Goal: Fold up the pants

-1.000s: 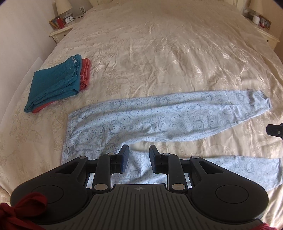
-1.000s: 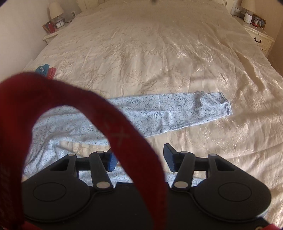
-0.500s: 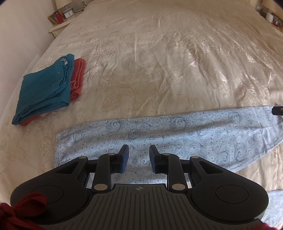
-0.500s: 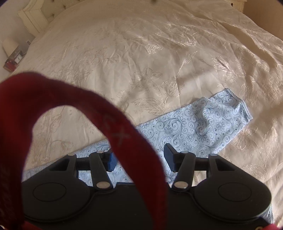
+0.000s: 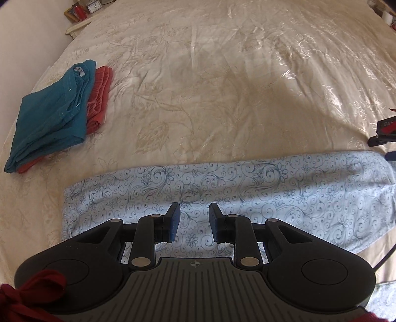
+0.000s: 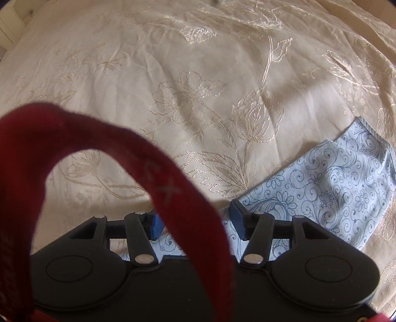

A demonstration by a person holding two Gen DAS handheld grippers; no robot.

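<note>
Pale blue pants with a dark swirl print [image 5: 247, 188] lie flat across the cream bedspread [image 5: 222, 86]. My left gripper [image 5: 194, 218] hovers just over the pants near their left end, pointing steeply down. Its blue pads stand a little apart with nothing between them. My right gripper [image 6: 194, 213] is open wide over the cuff end of the pants leg [image 6: 334, 188], which runs off to its right. A red strap [image 6: 99, 133] loops across the right wrist view and hides part of the left finger. In the left wrist view, the right gripper's tip [image 5: 384, 138] shows at the right edge.
A folded teal garment [image 5: 49, 119] lies on a folded red one [image 5: 99, 99] at the bed's left side. A nightstand [image 5: 79, 22] with a clock and frames stands beyond the far left corner. Bedspread stretches beyond the pants.
Both grippers have come down closer to the pants. The left moved forward over the far leg. The right rolled and closed in on the cuff end. Neither has changed its opening.
</note>
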